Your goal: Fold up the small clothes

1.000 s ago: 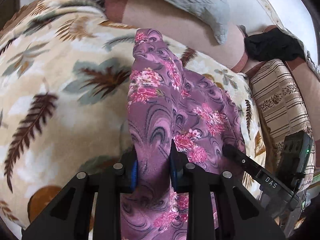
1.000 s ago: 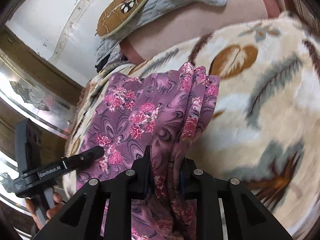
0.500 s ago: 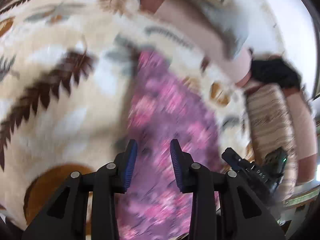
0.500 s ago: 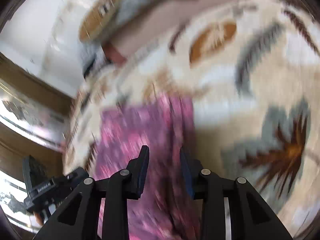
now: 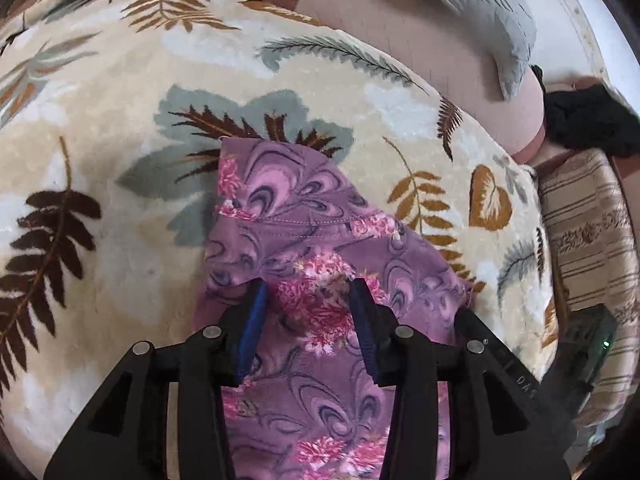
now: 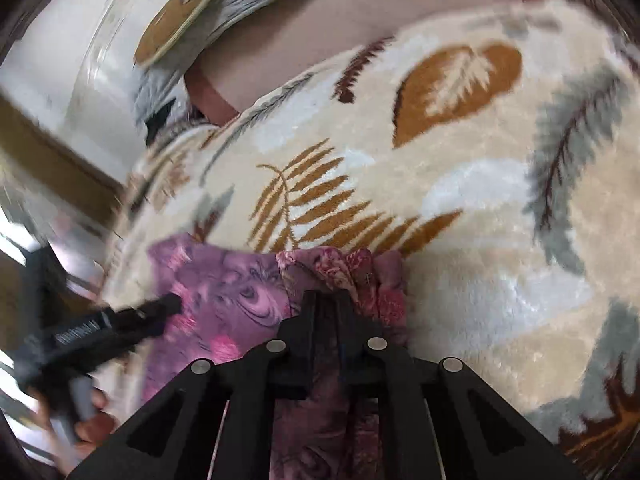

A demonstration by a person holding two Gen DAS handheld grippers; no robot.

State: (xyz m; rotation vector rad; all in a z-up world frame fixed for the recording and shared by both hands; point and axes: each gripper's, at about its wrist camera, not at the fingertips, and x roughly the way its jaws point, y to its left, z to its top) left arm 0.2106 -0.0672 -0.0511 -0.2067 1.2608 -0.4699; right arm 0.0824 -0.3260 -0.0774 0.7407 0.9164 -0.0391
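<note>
A purple garment with pink flowers (image 5: 296, 232) lies folded on a cream blanket with leaf prints (image 5: 120, 184). My left gripper (image 5: 308, 300) is open, its blue-padded fingers (image 5: 256, 312) standing on either side of the cloth's near part, not clamping it. In the right wrist view the same garment (image 6: 240, 296) lies low in the frame. My right gripper (image 6: 326, 300) is shut on a bunched edge of it. The left gripper's finger also shows in the right wrist view (image 6: 132, 316), lying over the cloth.
A pink cushion (image 5: 420, 36) with a grey cloth (image 5: 488, 20) over it lies at the far side. A black cloth (image 5: 588, 120) and a striped cushion (image 5: 588, 232) are at the right. The right gripper's body (image 5: 584, 344) is close at the lower right.
The garment was held up by both grippers. It now lies folded over on the blanket. The left gripper has opened and let go; the right has closed again on the edge.
</note>
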